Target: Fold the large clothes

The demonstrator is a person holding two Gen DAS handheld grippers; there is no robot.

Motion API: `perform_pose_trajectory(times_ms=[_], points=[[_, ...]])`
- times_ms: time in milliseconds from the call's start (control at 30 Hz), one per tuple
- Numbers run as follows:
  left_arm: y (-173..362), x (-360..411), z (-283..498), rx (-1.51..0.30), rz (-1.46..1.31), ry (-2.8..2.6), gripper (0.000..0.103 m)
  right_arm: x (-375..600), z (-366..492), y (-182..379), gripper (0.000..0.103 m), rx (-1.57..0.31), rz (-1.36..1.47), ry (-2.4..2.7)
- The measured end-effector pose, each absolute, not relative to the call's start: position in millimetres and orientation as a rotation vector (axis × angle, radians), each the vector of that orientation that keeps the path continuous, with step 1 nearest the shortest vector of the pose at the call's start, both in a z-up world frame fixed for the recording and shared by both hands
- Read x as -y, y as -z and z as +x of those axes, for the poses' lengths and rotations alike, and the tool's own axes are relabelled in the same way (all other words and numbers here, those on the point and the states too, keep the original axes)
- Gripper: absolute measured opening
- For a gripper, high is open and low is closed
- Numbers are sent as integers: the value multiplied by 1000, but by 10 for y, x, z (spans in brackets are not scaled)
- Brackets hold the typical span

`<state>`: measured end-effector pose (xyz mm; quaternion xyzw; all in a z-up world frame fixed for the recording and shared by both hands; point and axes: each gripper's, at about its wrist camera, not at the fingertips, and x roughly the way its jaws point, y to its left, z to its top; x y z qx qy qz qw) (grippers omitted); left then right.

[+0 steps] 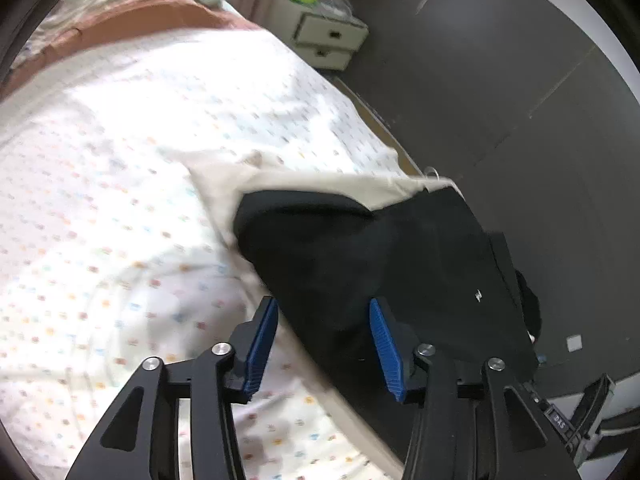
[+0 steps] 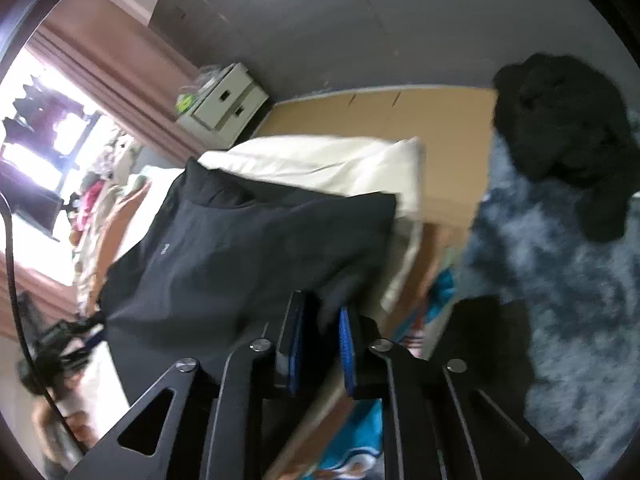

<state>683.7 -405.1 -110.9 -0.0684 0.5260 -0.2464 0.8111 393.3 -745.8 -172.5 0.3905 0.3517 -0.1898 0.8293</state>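
Note:
A large black garment lies over the right edge of a bed with a white dotted sheet. My left gripper is open, its blue pads straddling the garment's near edge without pinching it. In the right wrist view the same black garment is stretched over the bed corner, a small pale logo on it. My right gripper is shut on a bunched black corner of the garment. The other gripper shows dimly at the garment's far left end.
A cream cover lies under the garment. A white drawer unit stands by pink curtains. A blue shaggy rug with a black fluffy object covers the floor. A dark wardrobe wall runs beside the bed.

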Motion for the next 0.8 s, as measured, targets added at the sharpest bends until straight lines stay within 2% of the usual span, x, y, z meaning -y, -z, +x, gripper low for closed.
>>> perform_pose_trajectory(times_ms=[133,167,567,800], points=[[1004,3978,6646,-1145,-79,538,50,7319,3721,1577,41,-735,687,525],[968,3952,6561,-1139,-54,537,50,7288,3680,1551,43,-732,666,540],[841,3739,6041,-1149,-21,624,51,6439,3660,1220,43,-664,445,455],[878,3458,5895,-1151,-49,608,51,6374,3807,1508,43,-794,473,377]])
